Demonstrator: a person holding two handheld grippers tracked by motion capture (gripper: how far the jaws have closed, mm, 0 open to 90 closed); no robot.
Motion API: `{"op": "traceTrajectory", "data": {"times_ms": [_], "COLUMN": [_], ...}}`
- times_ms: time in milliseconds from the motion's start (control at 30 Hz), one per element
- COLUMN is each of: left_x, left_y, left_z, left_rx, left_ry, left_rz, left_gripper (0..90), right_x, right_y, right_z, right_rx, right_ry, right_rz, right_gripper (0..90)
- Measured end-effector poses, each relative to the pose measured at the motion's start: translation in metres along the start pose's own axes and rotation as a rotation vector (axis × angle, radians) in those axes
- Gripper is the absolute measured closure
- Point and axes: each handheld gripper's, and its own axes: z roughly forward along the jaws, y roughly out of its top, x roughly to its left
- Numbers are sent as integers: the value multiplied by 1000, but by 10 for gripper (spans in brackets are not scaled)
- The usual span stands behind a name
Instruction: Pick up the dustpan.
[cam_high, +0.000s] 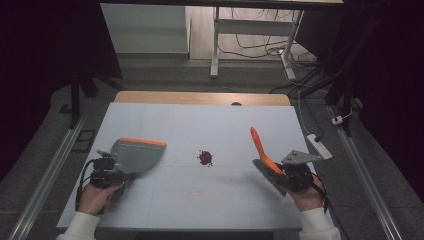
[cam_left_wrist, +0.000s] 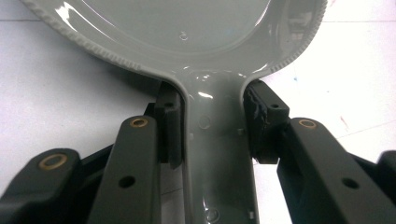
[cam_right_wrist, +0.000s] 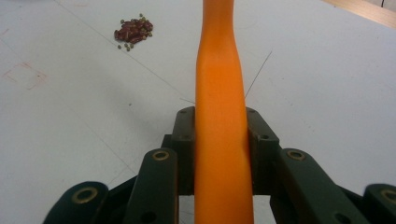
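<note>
A grey dustpan (cam_high: 137, 155) with an orange front lip lies on the white table at the left. My left gripper (cam_high: 119, 175) is shut on its handle; in the left gripper view the pads press both sides of the handle of the dustpan (cam_left_wrist: 219, 154), left gripper (cam_left_wrist: 215, 126). At the right, my right gripper (cam_high: 286, 174) is shut on the orange handle of a brush (cam_high: 259, 145), whose dark bristles sit by the gripper. The right gripper view shows the brush handle (cam_right_wrist: 217, 70) clamped in my right gripper (cam_right_wrist: 219, 135). A small pile of reddish beans (cam_high: 205, 158) (cam_right_wrist: 134, 30) lies between them.
The white table cover (cam_high: 200, 120) ends in a wooden strip at the far edge. A white power strip (cam_high: 319, 146) lies off the right side. Desk legs and cables stand on the floor beyond. A faint red square mark (cam_right_wrist: 23, 74) is on the cover.
</note>
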Motion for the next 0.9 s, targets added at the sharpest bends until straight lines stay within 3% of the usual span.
{"op": "traceTrajectory", "data": {"times_ms": [267,900], "left_x": [14,16], "left_y": [-1,1], "left_z": [-4,-13], "left_rx": [-48,-145], "left_ry": [-100,-129], "left_rz": [11,93], "left_gripper": [613,613], "right_x": [-1,0], "right_y": [0,4], "right_z": [-1,1], "right_rx": [-7,-15], "right_ry": [-5,-11], "right_rz": [-7,-12], "right_gripper": [701,700]}}
